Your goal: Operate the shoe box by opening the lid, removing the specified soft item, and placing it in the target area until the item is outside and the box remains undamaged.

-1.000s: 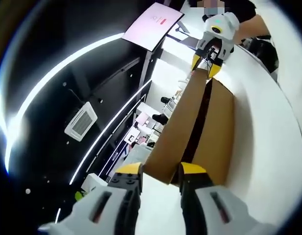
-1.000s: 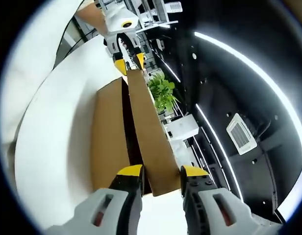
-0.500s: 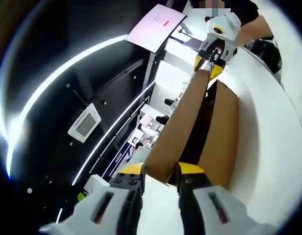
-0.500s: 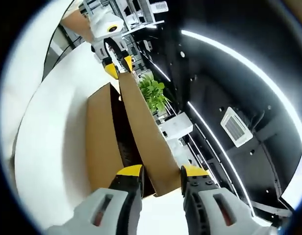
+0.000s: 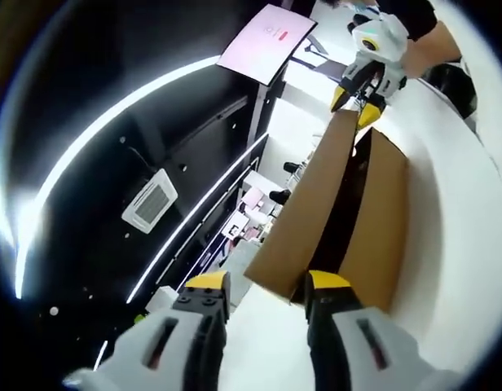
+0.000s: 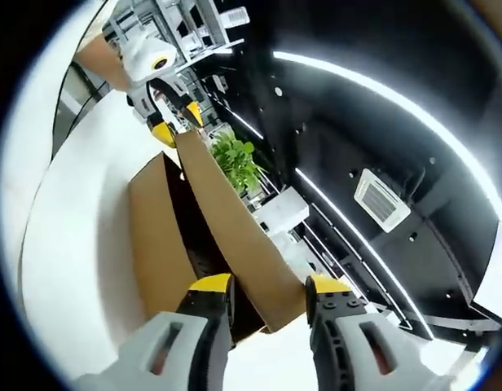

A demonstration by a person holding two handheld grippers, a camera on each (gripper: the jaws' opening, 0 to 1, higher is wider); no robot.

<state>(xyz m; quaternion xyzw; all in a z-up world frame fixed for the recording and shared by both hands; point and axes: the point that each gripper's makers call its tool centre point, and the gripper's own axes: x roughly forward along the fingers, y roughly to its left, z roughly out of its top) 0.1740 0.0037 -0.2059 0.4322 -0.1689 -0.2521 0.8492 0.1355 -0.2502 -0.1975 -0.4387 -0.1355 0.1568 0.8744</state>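
Left gripper view: pink wall screen [image 5: 269, 42] beyond raised brown cardboard lid [image 5: 304, 212]; left tool [image 5: 267, 287] and right tool [image 6: 270, 291] each clamp lid end. Right gripper view: green plant [image 6: 235, 159] behind brown cardboard shoe box [image 6: 157, 236] on white bench [image 6: 63, 244].

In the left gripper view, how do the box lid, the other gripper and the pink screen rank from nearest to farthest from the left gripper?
1. The box lid, its near corner between the jaws of the left gripper.
2. The right gripper, at the lid's far end, upper right.
3. The pink screen, at the top, well beyond the table.
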